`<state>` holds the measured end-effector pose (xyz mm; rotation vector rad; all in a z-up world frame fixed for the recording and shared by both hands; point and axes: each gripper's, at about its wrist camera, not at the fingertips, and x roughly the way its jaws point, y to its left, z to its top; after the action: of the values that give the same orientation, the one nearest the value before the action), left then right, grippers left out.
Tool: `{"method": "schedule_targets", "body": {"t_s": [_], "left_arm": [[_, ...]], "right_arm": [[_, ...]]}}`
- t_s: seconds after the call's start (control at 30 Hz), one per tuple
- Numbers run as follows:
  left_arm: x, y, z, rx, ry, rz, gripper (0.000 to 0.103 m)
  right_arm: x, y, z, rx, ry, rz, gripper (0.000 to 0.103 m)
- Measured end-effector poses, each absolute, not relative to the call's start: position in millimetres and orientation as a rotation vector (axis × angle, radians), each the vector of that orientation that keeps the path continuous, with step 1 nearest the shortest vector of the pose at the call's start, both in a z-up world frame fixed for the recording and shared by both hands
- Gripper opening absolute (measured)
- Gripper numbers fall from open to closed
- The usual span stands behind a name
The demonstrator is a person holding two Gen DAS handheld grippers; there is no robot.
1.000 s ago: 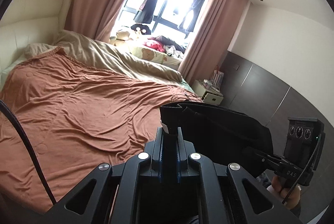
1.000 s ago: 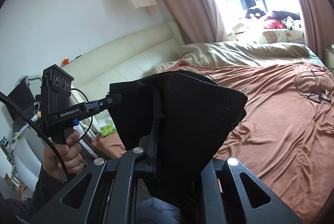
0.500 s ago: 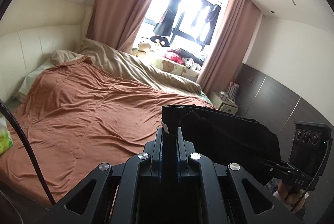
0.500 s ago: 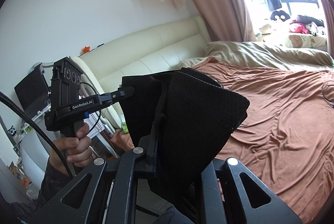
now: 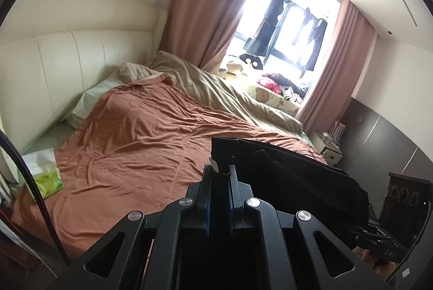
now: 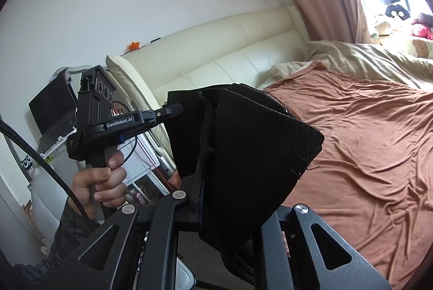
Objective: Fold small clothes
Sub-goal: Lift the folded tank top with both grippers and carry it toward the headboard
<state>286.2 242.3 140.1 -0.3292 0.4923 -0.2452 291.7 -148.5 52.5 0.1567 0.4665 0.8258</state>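
A small black garment (image 5: 292, 179) hangs in the air, stretched between both grippers in front of the bed. In the left wrist view my left gripper (image 5: 220, 168) is shut on one corner of the cloth, which runs right to my right gripper (image 5: 358, 233), also clamped on it. In the right wrist view my right gripper (image 6: 204, 168) is shut on a bunched edge of the black garment (image 6: 257, 144), whose cloth drapes over and hides the fingertips. My left gripper (image 6: 174, 109) pinches the far corner there, held by a person's hand (image 6: 100, 181).
A bed with a brown blanket (image 5: 148, 141), a beige duvet (image 5: 216, 89) and a cream headboard (image 5: 54, 68) fills the view ahead. A green tissue pack (image 5: 46, 176) lies at its left edge. A white nightstand (image 5: 328, 149) stands at the right. A laptop (image 6: 51, 111) sits on a side table.
Both grippers have swung left together with the black garment still stretched between them. The headboard, tissue pack and laptop have come into view; the window has slid right.
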Motion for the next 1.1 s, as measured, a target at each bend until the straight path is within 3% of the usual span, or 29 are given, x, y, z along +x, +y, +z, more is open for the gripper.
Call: {"method": "schedule_targets", "body": {"t_s": [0.6, 1.1], "left_arm": [[321, 376, 102, -0.342, 0.517, -0.049, 0.009], [407, 426, 34, -0.327, 0.623, 0.083, 0.01]], "right_arm": [[388, -23, 2, 0.14, 0.561, 0.918, 0.008], [497, 57, -60, 0.209, 0.701, 0.9, 0.008]]}}
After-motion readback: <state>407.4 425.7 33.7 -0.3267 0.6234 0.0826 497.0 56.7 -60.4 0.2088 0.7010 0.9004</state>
